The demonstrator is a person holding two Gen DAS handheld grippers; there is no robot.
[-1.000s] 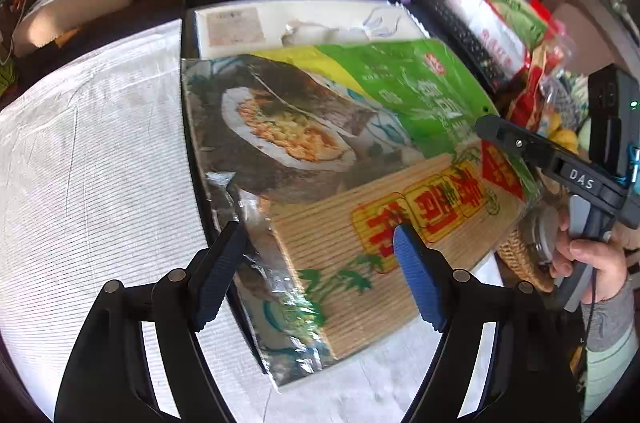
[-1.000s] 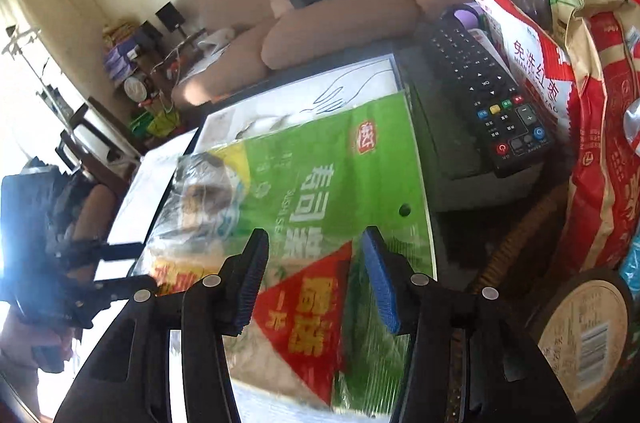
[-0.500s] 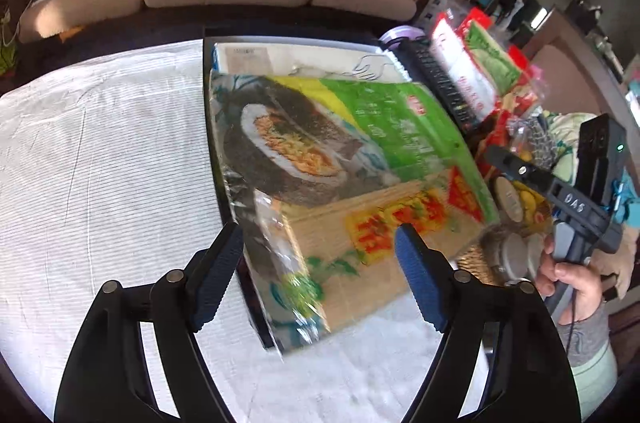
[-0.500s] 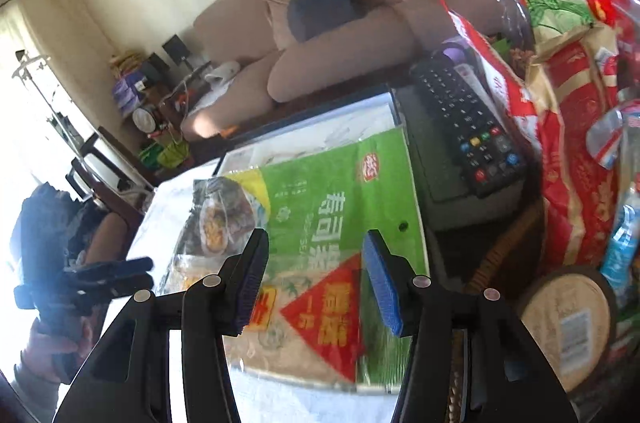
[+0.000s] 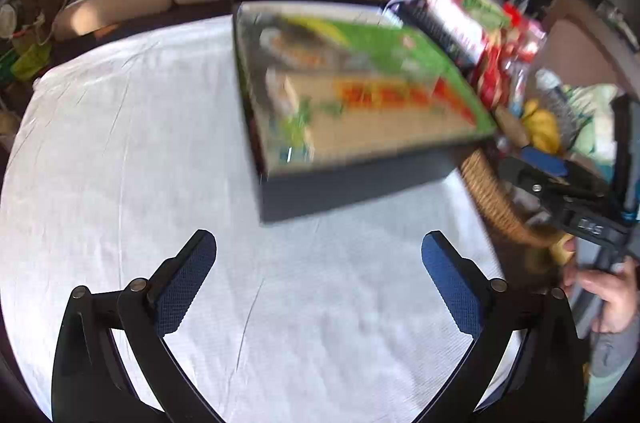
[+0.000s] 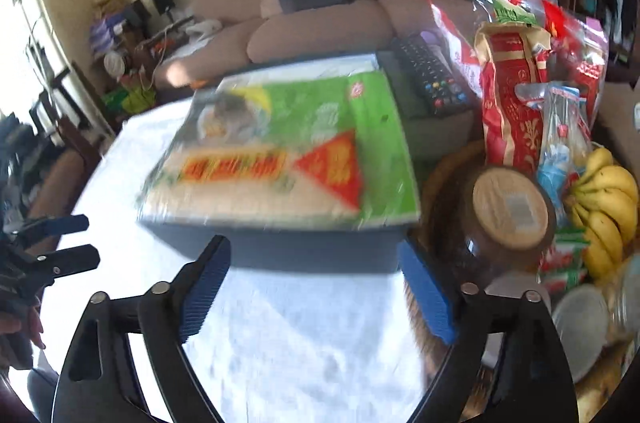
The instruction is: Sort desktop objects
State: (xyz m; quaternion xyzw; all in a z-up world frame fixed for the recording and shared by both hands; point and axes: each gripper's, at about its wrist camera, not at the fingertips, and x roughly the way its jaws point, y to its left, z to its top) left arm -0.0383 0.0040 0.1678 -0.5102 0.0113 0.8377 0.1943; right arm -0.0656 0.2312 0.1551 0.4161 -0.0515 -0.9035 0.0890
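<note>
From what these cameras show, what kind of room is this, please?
Most likely a home living room: a beige sofa behind the table, a TV remote, and bananas among groceries on the white-covered table.

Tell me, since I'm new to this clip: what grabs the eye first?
The big green sushi-kit packet lying flat on a dark box, mid-table on the white cloth. Right of it, a wicker basket crammed with red snack bags and bananas. A black remote rests behind the packet.

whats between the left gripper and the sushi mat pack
Only bare white tablecloth, seen in the left wrist view: the left gripper, jaws opening, is empty, short of the pack.
</note>
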